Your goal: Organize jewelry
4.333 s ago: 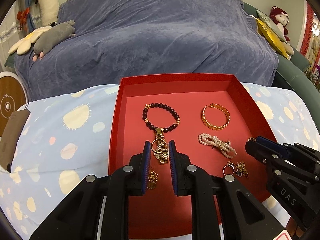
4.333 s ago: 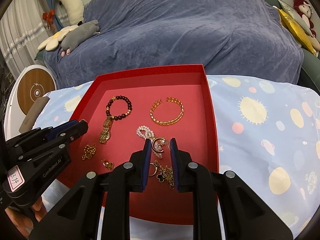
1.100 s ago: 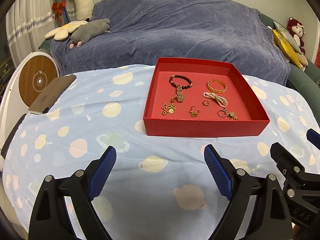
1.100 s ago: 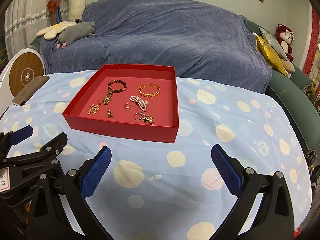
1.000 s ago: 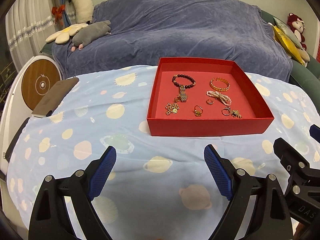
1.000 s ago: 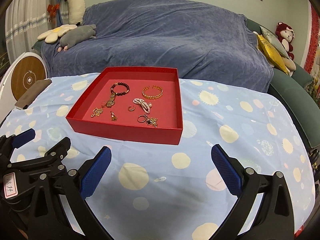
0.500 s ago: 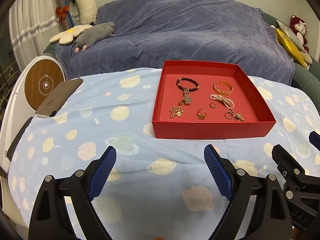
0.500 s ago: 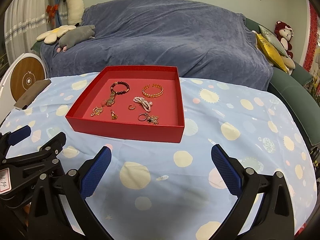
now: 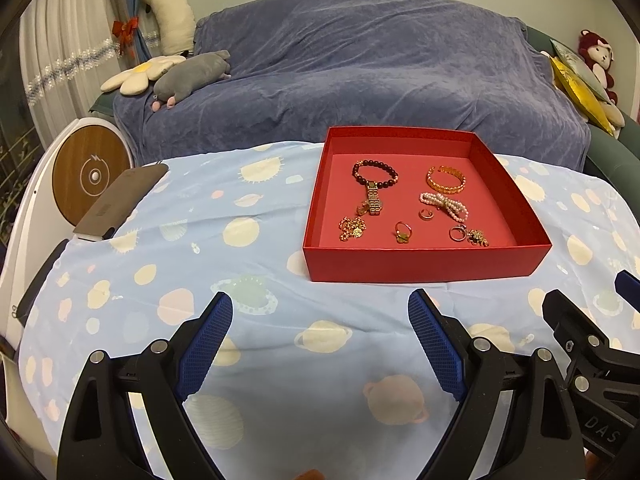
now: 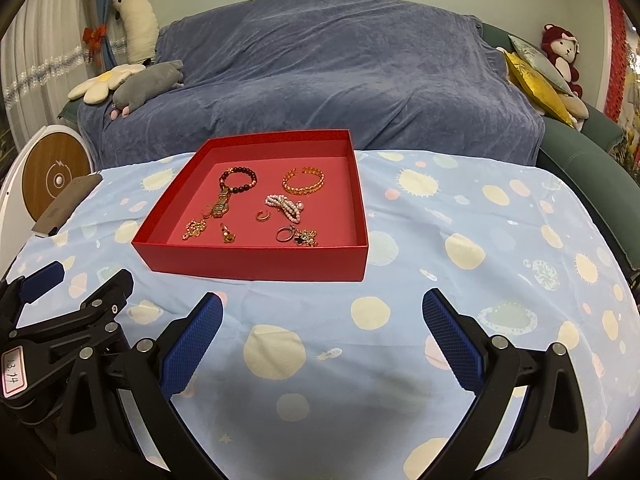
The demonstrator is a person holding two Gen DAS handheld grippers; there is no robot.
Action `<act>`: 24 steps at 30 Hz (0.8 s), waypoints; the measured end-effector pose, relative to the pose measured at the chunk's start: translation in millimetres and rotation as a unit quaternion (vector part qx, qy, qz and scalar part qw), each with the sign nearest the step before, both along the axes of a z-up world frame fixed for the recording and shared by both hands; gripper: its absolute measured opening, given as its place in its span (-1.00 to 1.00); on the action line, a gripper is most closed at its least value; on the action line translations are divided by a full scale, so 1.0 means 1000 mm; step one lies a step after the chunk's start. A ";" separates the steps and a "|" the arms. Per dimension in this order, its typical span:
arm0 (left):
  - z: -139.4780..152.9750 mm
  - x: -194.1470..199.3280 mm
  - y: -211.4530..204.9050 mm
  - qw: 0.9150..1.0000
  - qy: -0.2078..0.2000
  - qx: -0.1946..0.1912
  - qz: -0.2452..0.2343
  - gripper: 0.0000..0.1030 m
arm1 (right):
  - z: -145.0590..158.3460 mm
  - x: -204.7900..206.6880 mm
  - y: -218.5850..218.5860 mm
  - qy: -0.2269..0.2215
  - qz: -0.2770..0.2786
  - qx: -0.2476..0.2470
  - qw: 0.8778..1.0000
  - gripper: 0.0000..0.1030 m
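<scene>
A red open box (image 9: pixel 424 264) (image 10: pixel 256 266) stands on the table and holds several jewelry pieces: a dark bead bracelet (image 9: pixel 375 173) (image 10: pixel 238 179), a gold cuff (image 9: pixel 445 185) (image 10: pixel 303 185), a pearl strand (image 9: pixel 443 204) (image 10: pixel 285 205), a gold watch band (image 9: pixel 373 203), rings and small gold charms. My left gripper (image 9: pixel 320 344) is open and empty, well in front of the box. My right gripper (image 10: pixel 323 338) is open and empty, also in front of the box. Each gripper shows at the edge of the other's view.
The table wears a light blue cloth with sun and planet prints (image 9: pixel 224 240). A brown phone-like slab (image 9: pixel 120 202) lies at the table's left edge. A blue-covered sofa (image 9: pixel 360 72) with plush toys stands behind. A round wooden-faced device (image 9: pixel 90 176) stands at the left.
Both grippers were shut over the jewelry inside the box 4.3 s ago. Since then they have opened wide and pulled back from the box. In the last second they barely moved.
</scene>
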State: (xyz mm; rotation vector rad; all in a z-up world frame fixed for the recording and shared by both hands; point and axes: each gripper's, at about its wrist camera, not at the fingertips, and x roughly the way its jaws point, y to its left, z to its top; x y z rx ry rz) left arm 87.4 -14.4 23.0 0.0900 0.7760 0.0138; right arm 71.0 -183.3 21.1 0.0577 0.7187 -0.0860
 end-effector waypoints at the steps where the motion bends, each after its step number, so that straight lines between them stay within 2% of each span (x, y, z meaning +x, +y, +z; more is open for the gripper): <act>1: 0.000 0.000 0.000 1.000 0.000 0.001 0.000 0.69 | 0.000 -0.001 0.000 -0.001 0.000 -0.001 1.000 0.90; 24: 0.001 -0.001 0.000 1.000 0.001 0.000 0.001 0.69 | 0.003 -0.005 0.001 -0.019 -0.008 -0.009 1.000 0.90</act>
